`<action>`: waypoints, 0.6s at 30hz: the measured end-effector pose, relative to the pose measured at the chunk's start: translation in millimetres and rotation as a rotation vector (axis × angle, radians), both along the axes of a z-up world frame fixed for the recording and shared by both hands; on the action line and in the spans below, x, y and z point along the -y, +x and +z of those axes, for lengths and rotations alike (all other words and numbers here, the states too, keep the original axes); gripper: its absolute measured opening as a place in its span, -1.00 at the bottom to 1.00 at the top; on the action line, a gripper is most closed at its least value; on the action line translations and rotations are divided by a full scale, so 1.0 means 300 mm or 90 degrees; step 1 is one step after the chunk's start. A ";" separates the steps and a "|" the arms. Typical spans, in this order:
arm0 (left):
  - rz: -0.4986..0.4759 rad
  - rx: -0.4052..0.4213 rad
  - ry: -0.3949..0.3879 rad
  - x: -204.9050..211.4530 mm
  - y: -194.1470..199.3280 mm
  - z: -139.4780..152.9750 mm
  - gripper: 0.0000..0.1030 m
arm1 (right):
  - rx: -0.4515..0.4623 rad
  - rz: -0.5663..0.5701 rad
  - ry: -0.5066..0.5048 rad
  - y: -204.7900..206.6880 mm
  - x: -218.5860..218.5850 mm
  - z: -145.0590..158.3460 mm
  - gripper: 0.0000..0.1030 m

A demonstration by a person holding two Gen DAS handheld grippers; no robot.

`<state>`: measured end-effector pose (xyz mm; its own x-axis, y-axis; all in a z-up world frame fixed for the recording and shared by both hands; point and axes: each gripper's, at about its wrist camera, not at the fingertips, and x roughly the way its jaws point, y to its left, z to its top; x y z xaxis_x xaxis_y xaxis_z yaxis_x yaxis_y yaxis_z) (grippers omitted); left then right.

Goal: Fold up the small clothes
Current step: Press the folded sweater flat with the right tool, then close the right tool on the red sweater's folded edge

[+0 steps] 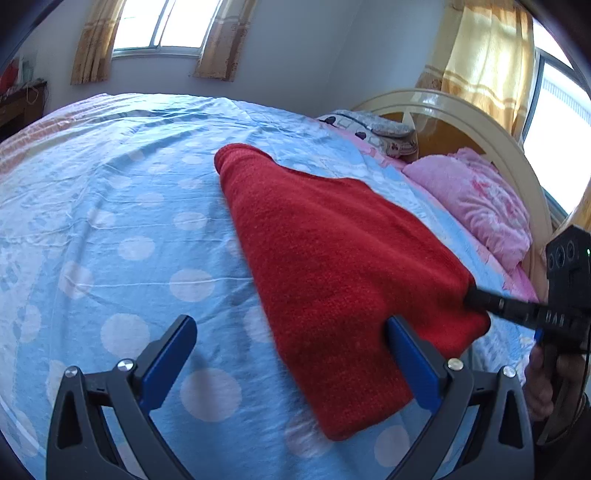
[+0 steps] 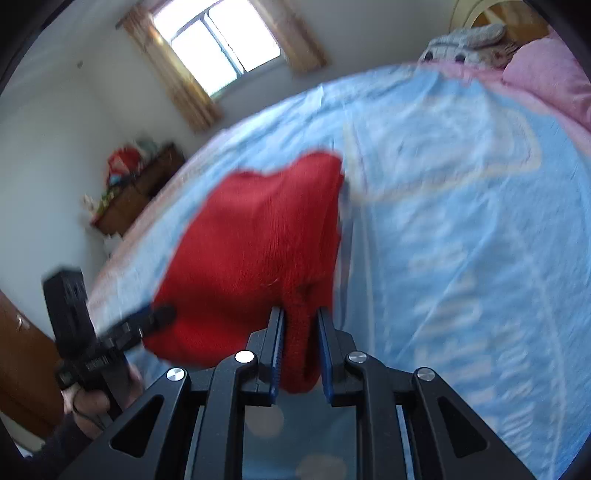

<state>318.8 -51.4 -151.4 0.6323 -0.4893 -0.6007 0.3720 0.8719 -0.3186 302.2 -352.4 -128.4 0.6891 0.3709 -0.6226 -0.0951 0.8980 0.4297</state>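
A red knitted garment (image 1: 325,266) lies partly folded on the blue dotted bedsheet (image 1: 110,229). In the left wrist view my left gripper (image 1: 291,354) is open, its blue fingers wide apart, with the garment's near end lying over the right finger. My right gripper (image 1: 476,299) comes in from the right and is shut on the garment's near right corner. In the right wrist view my right gripper (image 2: 300,343) is shut on a bunched red edge (image 2: 258,251), lifted above the sheet. The left gripper (image 2: 159,317) shows at the garment's left corner.
Pink pillows (image 1: 480,206) and a folded patterned blanket (image 1: 373,129) lie at the curved headboard (image 1: 461,110) on the right. A wooden cabinet (image 2: 140,188) with clutter stands beyond the bed. Curtained windows (image 1: 166,26) are on the far wall.
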 end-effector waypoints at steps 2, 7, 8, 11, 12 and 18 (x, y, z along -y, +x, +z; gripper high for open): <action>0.007 0.003 -0.028 -0.023 -0.004 0.003 1.00 | 0.016 -0.001 0.013 0.025 0.021 0.036 -0.62; 0.034 -0.009 -0.065 -0.053 0.006 -0.002 1.00 | 0.057 -0.010 0.013 0.115 0.022 0.101 -0.62; 0.035 -0.011 -0.063 -0.051 0.008 -0.002 1.00 | 0.062 0.004 0.020 0.134 0.010 0.105 -0.62; 0.031 -0.004 -0.026 -0.016 0.000 0.011 1.00 | 0.024 0.082 0.029 0.215 -0.045 0.062 -0.63; 0.026 -0.004 -0.012 -0.003 0.001 0.016 1.00 | 0.003 0.089 0.020 0.234 -0.054 0.035 -0.63; 0.000 0.005 0.034 0.063 0.027 0.049 1.00 | -0.006 0.113 0.002 0.230 -0.029 0.001 -0.65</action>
